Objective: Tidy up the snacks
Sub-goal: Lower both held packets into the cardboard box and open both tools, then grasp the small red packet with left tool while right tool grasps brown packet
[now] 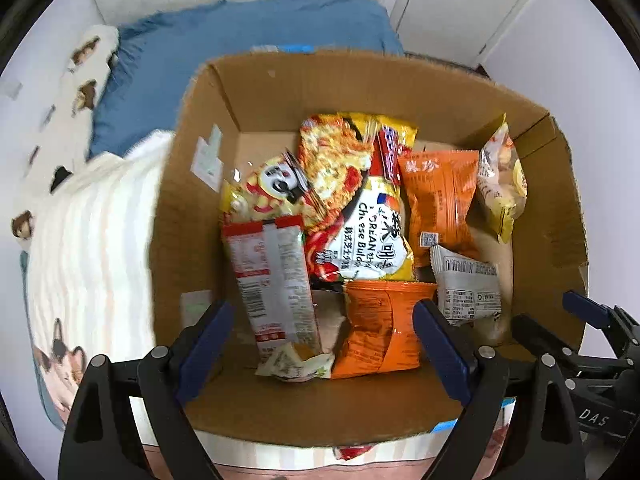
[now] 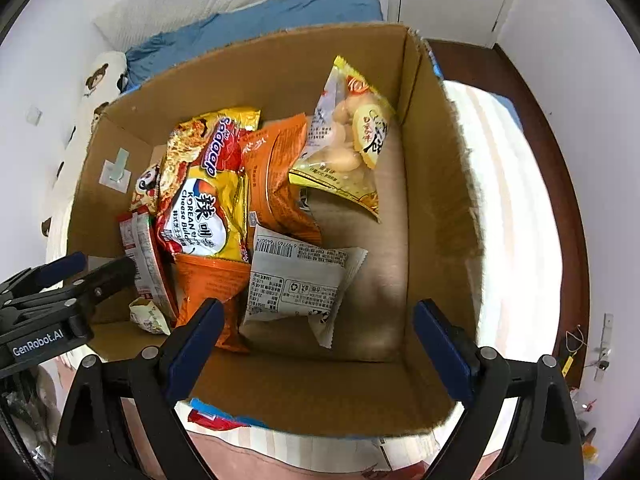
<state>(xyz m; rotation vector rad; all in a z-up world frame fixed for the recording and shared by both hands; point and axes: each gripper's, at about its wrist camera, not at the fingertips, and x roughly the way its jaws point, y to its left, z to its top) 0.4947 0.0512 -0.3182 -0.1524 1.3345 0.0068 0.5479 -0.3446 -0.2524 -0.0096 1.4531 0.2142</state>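
An open cardboard box (image 1: 192, 208) (image 2: 436, 200) stands on a bed and holds several snack packs. Inside lie a yellow Korean cheese noodle pack (image 1: 360, 208) (image 2: 208, 208), orange packs (image 1: 440, 204) (image 2: 276, 184), a white wrapper with a barcode (image 1: 468, 284) (image 2: 300, 284), a clear bag of yellow snacks (image 1: 500, 184) (image 2: 348, 144) and a red and silver pack (image 1: 272, 280) (image 2: 144, 256). My left gripper (image 1: 324, 348) is open and empty above the box's near side. My right gripper (image 2: 320, 348) is open and empty above the near right part.
A blue blanket (image 1: 240, 64) and a bear-print pillow (image 1: 80, 92) lie behind the box. Striped bedding (image 1: 92, 240) is on its left. A red packet (image 2: 208, 418) peeks out under the box's near edge. A dark wooden bed frame (image 2: 540, 128) runs on the right.
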